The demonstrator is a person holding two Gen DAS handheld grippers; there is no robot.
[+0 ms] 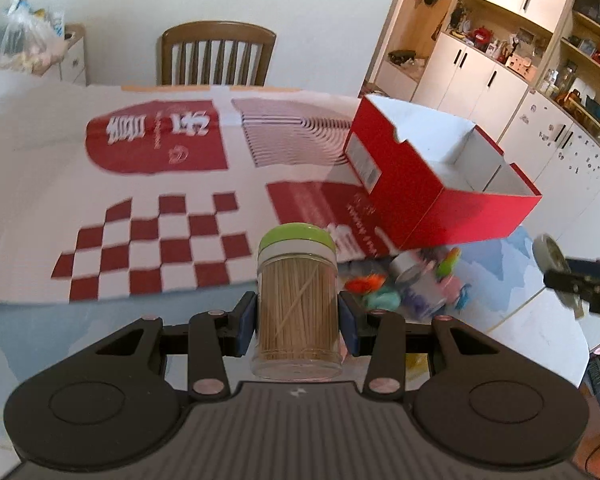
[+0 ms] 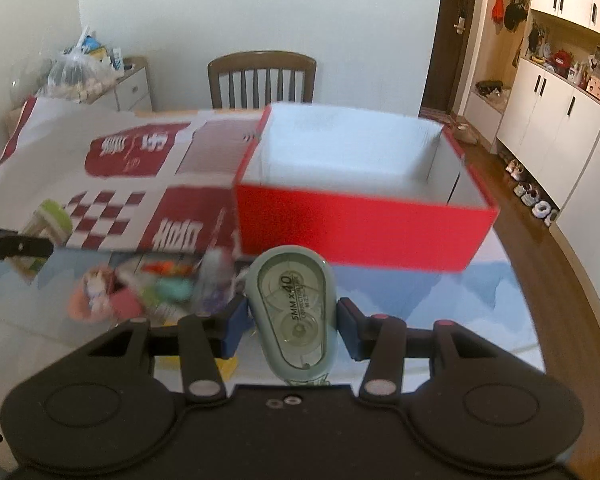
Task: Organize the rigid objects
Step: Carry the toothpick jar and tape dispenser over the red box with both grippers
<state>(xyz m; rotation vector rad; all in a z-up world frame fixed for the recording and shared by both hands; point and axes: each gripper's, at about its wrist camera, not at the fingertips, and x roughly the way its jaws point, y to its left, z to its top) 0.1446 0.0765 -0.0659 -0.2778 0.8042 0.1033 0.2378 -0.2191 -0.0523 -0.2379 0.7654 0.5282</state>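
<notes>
Left gripper (image 1: 298, 316) clamped on toothpick jar (image 1: 297, 300), blue pads (image 1: 247, 320) pressing both sides at mid-height, green lid (image 1: 297, 238) pointing away, jar base nearest camera. Right gripper (image 2: 290, 322) gripping correction tape (image 2: 296, 316) between pads, rounded end forward, tip toward camera. Both tilted downward, held above table (image 2: 440, 320). Below, just past the fingers: blurred pile of small colourful items (image 1: 400, 288). Beyond that: open red box (image 2: 360, 200), white inside, sitting partly on flattened red-and-white carton (image 1: 140, 200). Farthest: wooden chair (image 1: 218, 54) against wall.
</notes>
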